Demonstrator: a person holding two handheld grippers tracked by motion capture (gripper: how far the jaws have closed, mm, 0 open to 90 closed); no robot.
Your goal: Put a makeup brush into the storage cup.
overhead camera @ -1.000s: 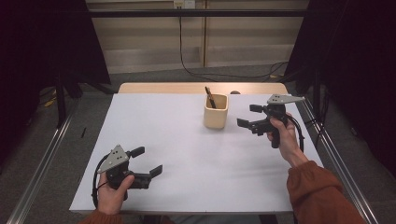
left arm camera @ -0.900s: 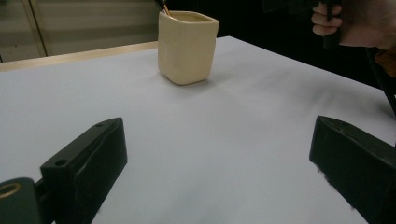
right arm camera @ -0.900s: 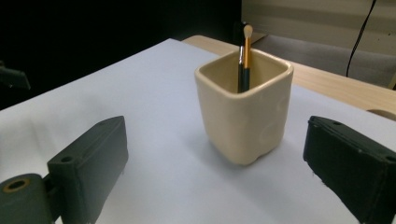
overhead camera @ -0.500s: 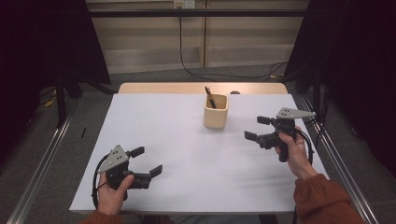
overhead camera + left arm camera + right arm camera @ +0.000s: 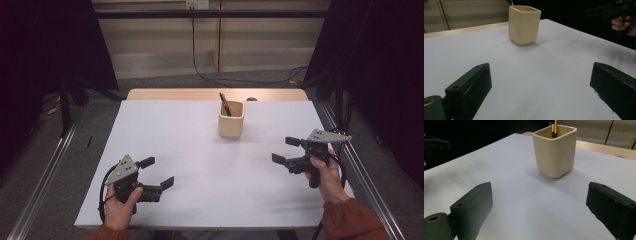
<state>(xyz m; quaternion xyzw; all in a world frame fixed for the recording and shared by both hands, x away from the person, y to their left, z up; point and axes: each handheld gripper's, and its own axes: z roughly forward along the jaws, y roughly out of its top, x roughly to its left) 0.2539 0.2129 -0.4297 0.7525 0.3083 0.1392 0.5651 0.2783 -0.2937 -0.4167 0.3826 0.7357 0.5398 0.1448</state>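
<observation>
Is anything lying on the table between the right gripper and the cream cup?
Nothing: in the right gripper view, bare white table runs from the open right gripper to the cup. The high view agrees.

Cup is plain cream, no pattern. Pencil standing in the cup reads orange with a black section in the right gripper view. Table cover under the cup is plain white; table edge behind the cup is light wood. Left gripper and right gripper, either side of the cup, are black with grey top plates. Sleeves are rust orange.
</observation>
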